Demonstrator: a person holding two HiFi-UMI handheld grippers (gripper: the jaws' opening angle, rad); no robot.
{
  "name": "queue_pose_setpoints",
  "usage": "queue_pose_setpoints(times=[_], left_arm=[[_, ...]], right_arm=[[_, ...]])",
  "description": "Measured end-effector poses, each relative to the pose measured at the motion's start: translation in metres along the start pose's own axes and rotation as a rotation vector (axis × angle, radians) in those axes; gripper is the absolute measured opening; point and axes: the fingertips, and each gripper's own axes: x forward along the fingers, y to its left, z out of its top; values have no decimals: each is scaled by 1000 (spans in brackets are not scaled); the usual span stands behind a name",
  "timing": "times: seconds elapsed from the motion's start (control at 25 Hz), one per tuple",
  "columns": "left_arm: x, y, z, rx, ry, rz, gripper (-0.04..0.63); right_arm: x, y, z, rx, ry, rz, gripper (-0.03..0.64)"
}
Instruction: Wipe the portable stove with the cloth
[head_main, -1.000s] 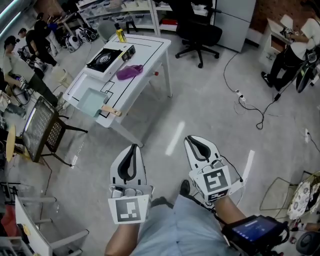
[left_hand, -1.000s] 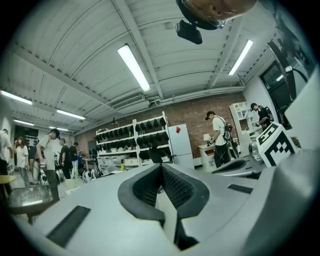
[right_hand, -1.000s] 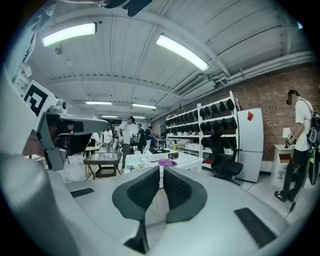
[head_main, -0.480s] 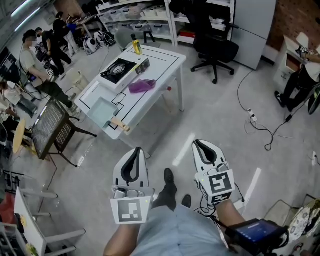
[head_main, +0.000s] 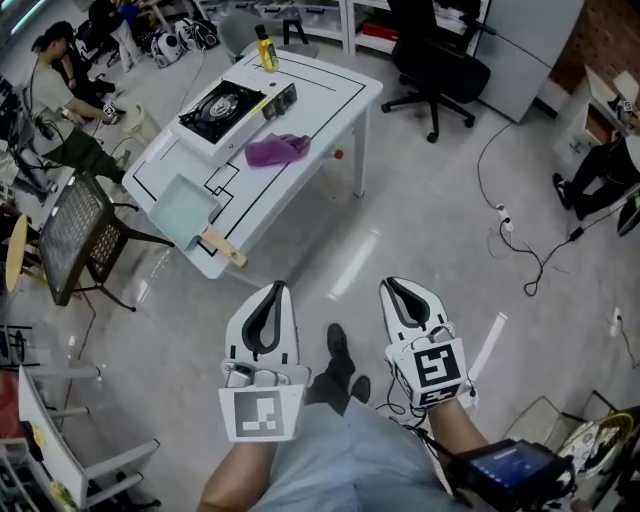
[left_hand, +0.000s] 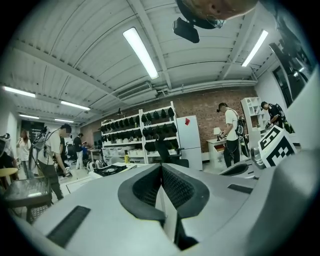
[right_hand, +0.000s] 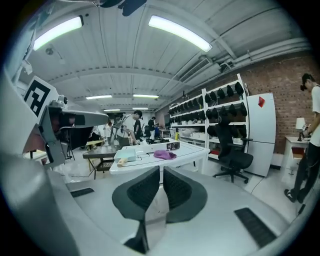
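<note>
Hovering over the grey floor (head_main: 420, 200), well short of the table (head_main: 335, 105), both grippers were held side by side with nothing carried. The left gripper (head_main: 277, 288) was seen with its fingers (left_hand: 180, 187) pressed together, the tips met and nothing caught between them, as was plainly shown in the left gripper view. The right gripper (head_main: 390, 284) was likewise found closed and empty, its fingers (right_hand: 142, 192) brought together with only a thin slit left lower down.

On the table, the portable stove (head_main: 222, 104) was set toward the far left part of the top. The cloth (head_main: 276, 150), a crumpled purple heap, was laid on the table just beside the stove, on its near side and well apart from both grippers. A yellow bottle (head_main: 265, 50) was stood upright at the table's far edge, beyond the stove. A pale green tray (head_main: 186, 208) was placed at the table's near left corner, with a wooden handle (head_main: 226, 248) jutting past the table's edge. A black office chair (head_main: 440, 70) was parked off the table's far right side, and a black mesh chair (head_main: 80, 235) was drawn up at the table's left. Dark shoes (head_main: 340, 360) were seen on the floor between the grippers.
</note>
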Motion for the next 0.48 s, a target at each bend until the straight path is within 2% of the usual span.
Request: queue_pose_setpoints(times=[0.2,0.48], left_arm=[[49,44,0,-15,0,18,18],[87,104,27,7,-90,35,18]], right_arm=[[68,3,19,-14,8,46,54],[139,9,83,-82,-64,70,54]])
